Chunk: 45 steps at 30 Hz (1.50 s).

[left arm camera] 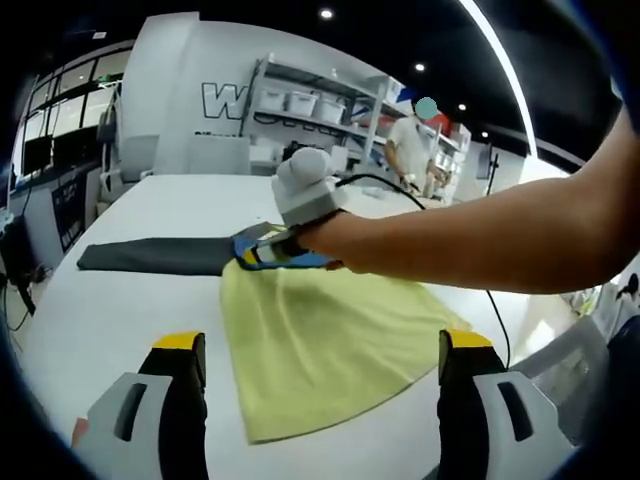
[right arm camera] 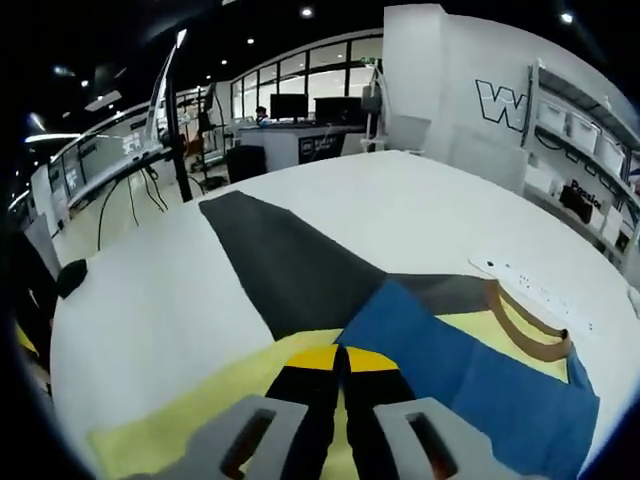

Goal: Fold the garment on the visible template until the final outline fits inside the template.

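Note:
A yellow-green garment (left arm camera: 330, 340) lies flat on the white table (left arm camera: 150, 200), with a blue part (left arm camera: 290, 260) at its far edge. Beyond it, to the left, lies the dark grey template (left arm camera: 150, 255). My left gripper (left arm camera: 325, 350) hangs above the garment's near edge, jaws wide open with nothing between them. The right gripper (left arm camera: 268, 248), held by a person's arm (left arm camera: 480, 240), sits at the garment's far edge. In the right gripper view my right gripper (right arm camera: 340, 362) is shut on the yellow garment (right arm camera: 180, 420) beside the blue part (right arm camera: 450, 365), with the template (right arm camera: 290, 260) stretching ahead.
A white power strip (right arm camera: 530, 290) lies on the table to the right. A black cable (left arm camera: 497, 310) trails off the table's right side. Shelves with boxes (left arm camera: 310, 105) and a person (left arm camera: 410, 145) stand behind the table. Desks with monitors (right arm camera: 300, 110) stand at the far end.

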Motion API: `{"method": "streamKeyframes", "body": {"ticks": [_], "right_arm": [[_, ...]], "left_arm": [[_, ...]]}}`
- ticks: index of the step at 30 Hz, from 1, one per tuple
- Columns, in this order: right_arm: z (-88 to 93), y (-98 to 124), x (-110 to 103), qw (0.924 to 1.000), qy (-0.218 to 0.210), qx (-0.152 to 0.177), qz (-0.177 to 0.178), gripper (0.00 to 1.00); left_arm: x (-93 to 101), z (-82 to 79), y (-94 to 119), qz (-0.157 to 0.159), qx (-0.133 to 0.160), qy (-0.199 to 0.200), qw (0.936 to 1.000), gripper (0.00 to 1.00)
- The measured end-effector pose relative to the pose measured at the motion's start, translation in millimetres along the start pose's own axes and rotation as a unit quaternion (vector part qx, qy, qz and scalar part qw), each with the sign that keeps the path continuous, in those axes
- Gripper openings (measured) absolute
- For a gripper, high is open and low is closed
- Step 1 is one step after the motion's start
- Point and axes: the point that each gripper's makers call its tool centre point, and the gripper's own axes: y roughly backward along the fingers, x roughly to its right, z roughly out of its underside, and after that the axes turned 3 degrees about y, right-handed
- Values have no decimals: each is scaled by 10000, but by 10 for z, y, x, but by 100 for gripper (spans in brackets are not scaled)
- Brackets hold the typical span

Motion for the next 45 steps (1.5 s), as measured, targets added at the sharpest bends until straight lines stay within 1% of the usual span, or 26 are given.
{"method": "streamKeyframes", "body": {"ticks": [4,16,18,20,23,27,30,32,33,34,40,43,44,45], "right_arm": [[64,-43,-36,9999,13,-83,-73,0],[49,-95,-11,9999,-34,-62,-135,0],[44,-92,-17,9999,-66,-57,-148,3],[27,-79,-7,9999,-68,-8,-107,11],[18,-15,-14,9999,-71,10,-89,11],[-10,58,10,9999,-95,95,-31,13],[-16,111,53,9997,-141,173,71,19],[-12,136,80,9995,-225,190,131,29],[-15,156,91,9992,-281,220,155,35],[-18,169,100,9991,-291,245,178,39],[-20,264,195,9980,-404,327,371,51],[-22,288,213,9977,-431,344,399,58],[-24,307,247,9973,-453,369,451,59],[-25,372,295,9965,-512,415,506,59]], "left_arm": [[-7,-6,0,-6,10,7,10000,90],[-10,-1,1,-9,-3,-18,10000,91],[-11,-1,2,-10,-2,-24,10000,91],[-17,0,5,-17,-5,-22,10000,91],[-20,-3,7,-20,0,-19,10000,91],[-2,3,1,7,-16,-47,10000,91],[8,7,-4,23,-26,-64,10000,91],[16,13,-7,31,-38,-80,10000,91],[17,13,-7,34,-38,-80,10000,91],[23,14,-8,38,-38,-87,9999,91],[44,15,-14,63,-37,-122,9999,91],[54,17,-15,75,-40,-144,9999,91],[63,20,-17,88,-46,-157,9998,91],[73,23,-19,101,-51,-170,9998,91]]}}
